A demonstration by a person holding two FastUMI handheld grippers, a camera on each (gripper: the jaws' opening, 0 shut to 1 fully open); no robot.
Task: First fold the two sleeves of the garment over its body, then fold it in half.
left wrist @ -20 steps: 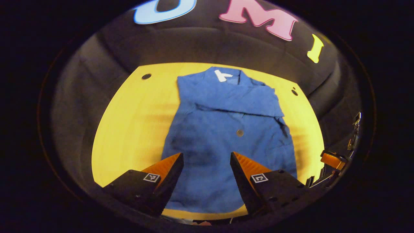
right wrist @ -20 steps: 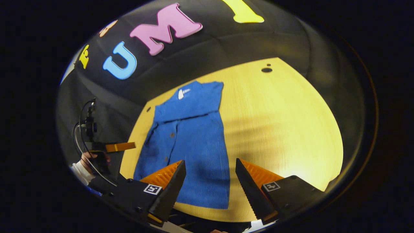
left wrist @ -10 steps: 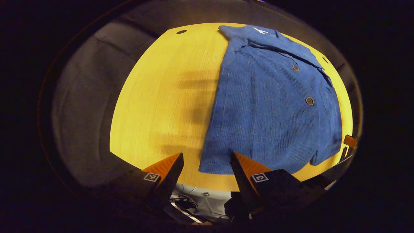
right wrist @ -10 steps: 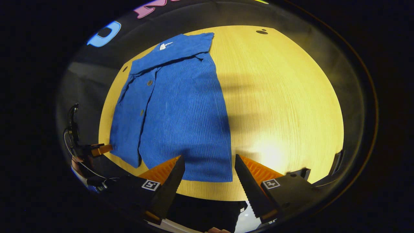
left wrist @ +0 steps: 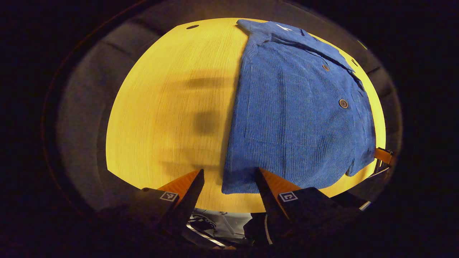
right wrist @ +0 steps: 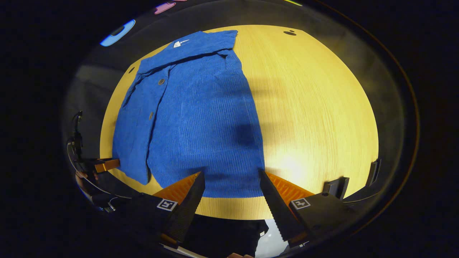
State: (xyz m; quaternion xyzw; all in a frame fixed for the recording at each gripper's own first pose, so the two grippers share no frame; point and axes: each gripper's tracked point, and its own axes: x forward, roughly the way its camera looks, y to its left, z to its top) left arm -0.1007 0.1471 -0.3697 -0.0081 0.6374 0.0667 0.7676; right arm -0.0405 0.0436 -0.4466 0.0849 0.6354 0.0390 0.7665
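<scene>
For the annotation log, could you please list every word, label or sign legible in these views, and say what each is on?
No text can be read as words.
White neck label of the blue shirt, at: too small to read.
Square black-and-white markers on the left gripper and the right gripper: coded patterns, not words.
Shirt buttons: no lettering visible.

The garment (left wrist: 297, 118) was bright blue with a fine ribbed texture, dark round buttons (left wrist: 343, 103) and a small white neck tag (right wrist: 177, 43). The worktop (left wrist: 168, 107) was yellow, faintly grained wood. Each hand-held gripper (right wrist: 231, 193) had black bodies and orange fingers (right wrist: 179, 189).
</scene>
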